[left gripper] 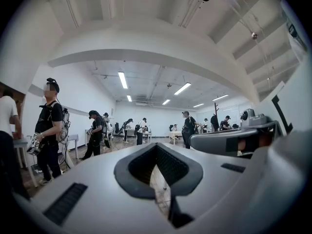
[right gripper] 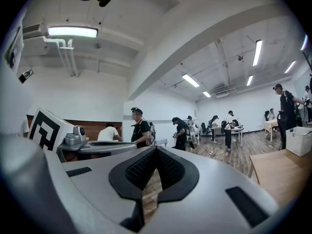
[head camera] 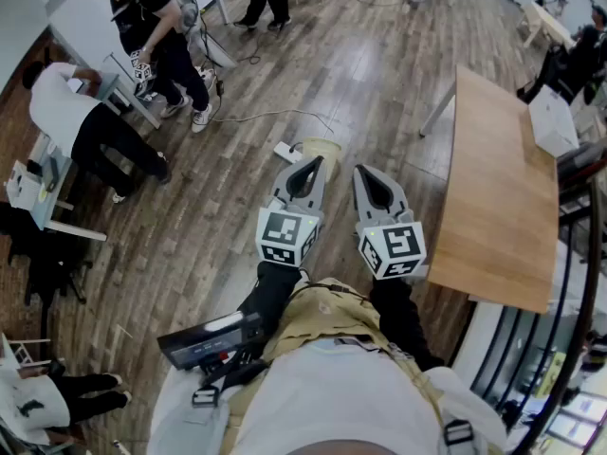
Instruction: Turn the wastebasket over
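Observation:
My left gripper (head camera: 303, 171) and right gripper (head camera: 372, 180) are held side by side and level over the wooden floor, both shut with nothing between the jaws. A beige object (head camera: 321, 145), possibly the wastebasket, lies on the floor just past the left gripper's tip and is largely hidden by it. In the left gripper view the closed left gripper (left gripper: 157, 147) points across the room, and the basket does not show. The right gripper view shows the closed right gripper (right gripper: 156, 149) the same way. Neither gripper touches the beige object.
A long wooden table (head camera: 493, 197) stands at the right, with a white box (head camera: 553, 121) at its far end. A white power strip (head camera: 287, 152) and cable lie on the floor by the beige object. People (head camera: 156, 27) stand and bend at small tables at the far left.

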